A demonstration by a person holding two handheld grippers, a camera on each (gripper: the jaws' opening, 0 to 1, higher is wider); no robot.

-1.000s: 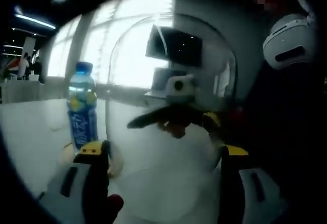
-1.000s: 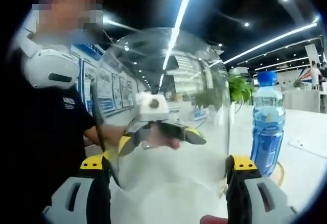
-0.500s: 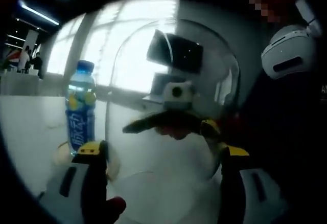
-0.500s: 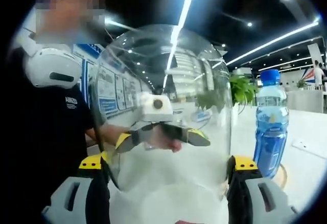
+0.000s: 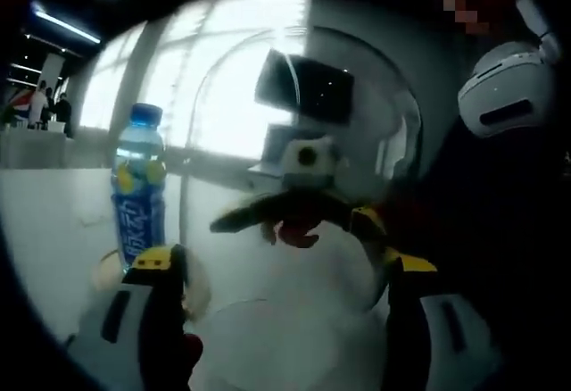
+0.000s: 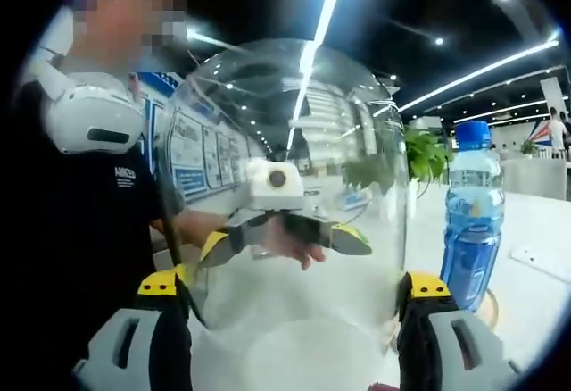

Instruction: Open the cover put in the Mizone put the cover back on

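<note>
A blue Mizone bottle stands upright on a round tan base on the white table. A clear dome cover is held up beside it, off the base. My left gripper has its jaws against the dome's two sides. My right gripper clasps the dome the same way from the opposite side. Through the glass each view shows the other gripper: the right gripper and the left gripper, jaws spread around the dome.
A person in a dark shirt, with a white headset at the neck, stands close behind the dome. The white table carries a flat card. A green plant and distant people are behind.
Both views have shifted slightly with the hands. The cover stays gripped on both sides and the bottle has not moved on its base.
</note>
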